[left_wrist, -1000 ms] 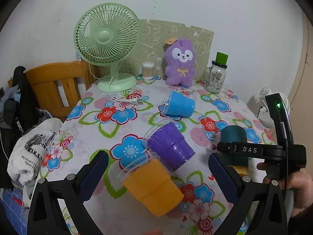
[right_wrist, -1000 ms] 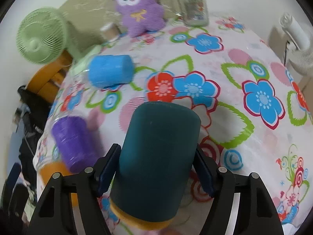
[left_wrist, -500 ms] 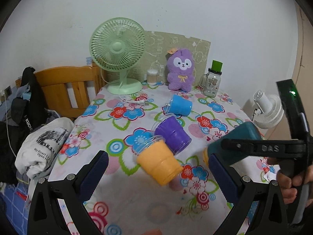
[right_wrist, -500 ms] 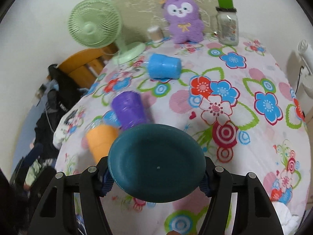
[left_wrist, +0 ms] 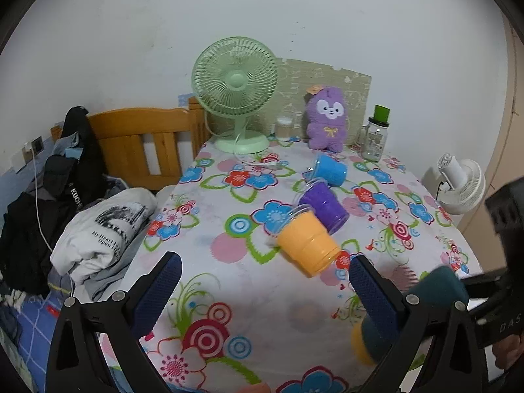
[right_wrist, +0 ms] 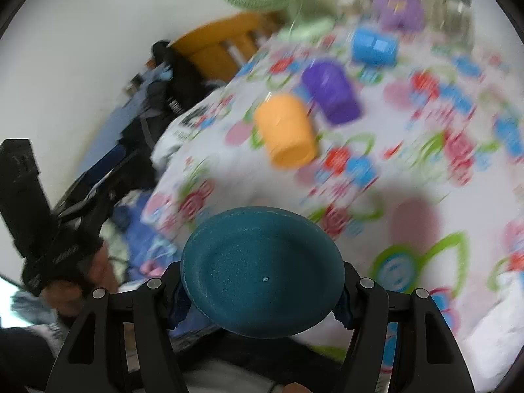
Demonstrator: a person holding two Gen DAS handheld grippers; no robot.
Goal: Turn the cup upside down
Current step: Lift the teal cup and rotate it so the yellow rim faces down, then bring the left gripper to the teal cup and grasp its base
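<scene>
A white wall backs a tabletop [left_wrist: 229,262] spread with a bright flower-print cloth, with a wooden bed frame [left_wrist: 144,137] and a heap of clothes [left_wrist: 82,222] at its left side. Against the wall stand a green fan [left_wrist: 235,88], a purple plush toy [left_wrist: 326,118] and a glass jar [left_wrist: 375,137]. Three cups lie tipped on their sides in a row: a blue cup [left_wrist: 329,170], a purple cup [left_wrist: 322,204] and an orange cup [left_wrist: 306,244]. The left tool [left_wrist: 262,288] hangs released over the near edge, jaws wide apart and grasping nothing. To its right, the right tool [right_wrist: 262,298] is clenched on the teal cup [right_wrist: 262,271], one finger on each side wall, the cup's flat base facing the wrist camera, lifted off the cloth near the tabletop's front corner.
</scene>
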